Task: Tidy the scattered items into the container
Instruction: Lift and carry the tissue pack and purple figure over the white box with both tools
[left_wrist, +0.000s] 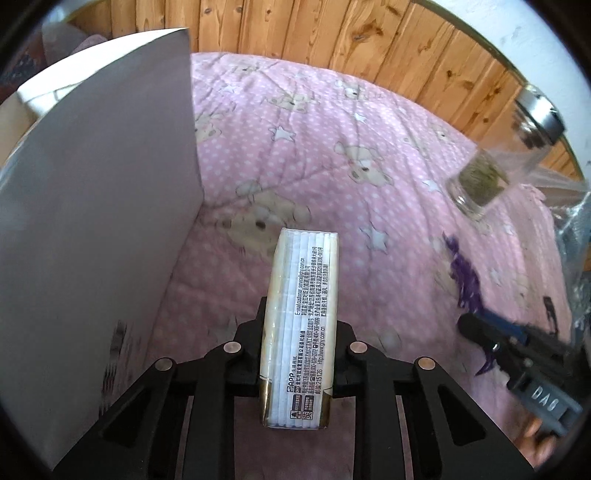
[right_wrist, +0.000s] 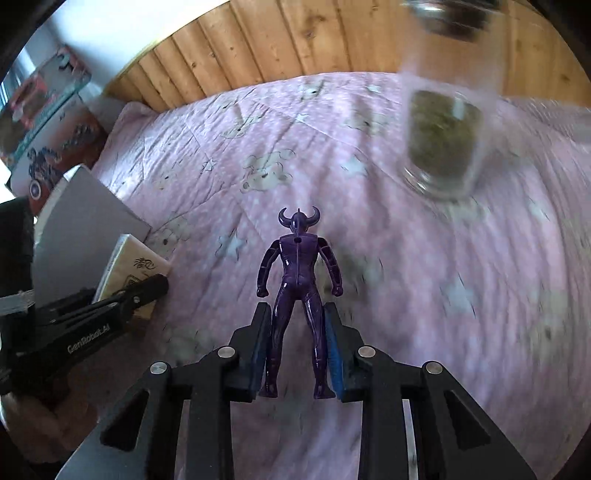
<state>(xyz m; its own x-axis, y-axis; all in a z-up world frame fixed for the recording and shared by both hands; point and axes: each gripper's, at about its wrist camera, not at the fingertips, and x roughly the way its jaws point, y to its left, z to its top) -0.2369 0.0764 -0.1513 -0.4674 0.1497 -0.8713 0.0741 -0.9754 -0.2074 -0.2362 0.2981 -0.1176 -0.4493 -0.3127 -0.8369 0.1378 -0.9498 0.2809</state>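
My left gripper (left_wrist: 300, 325) is shut on a pack of paper tissues (left_wrist: 301, 295), held above the pink quilt beside the grey wall of the container box (left_wrist: 96, 206). My right gripper (right_wrist: 297, 332) is shut on the legs of a purple horned toy figure (right_wrist: 298, 266), held upright over the quilt. In the right wrist view the tissue pack (right_wrist: 135, 273) and left gripper (right_wrist: 110, 310) are at the left by the box (right_wrist: 85, 229). In the left wrist view the figure (left_wrist: 465, 273) and right gripper (left_wrist: 517, 354) are at the right.
A glass jar of dried herbs with a metal lid (left_wrist: 491, 173) lies on the quilt (left_wrist: 314, 147), also blurred in the right wrist view (right_wrist: 439, 144). A wooden headboard (left_wrist: 332, 40) bounds the far side. Colourful toy boxes (right_wrist: 48, 122) stand at the left; clear plastic wrap (left_wrist: 572, 221) lies at the right.
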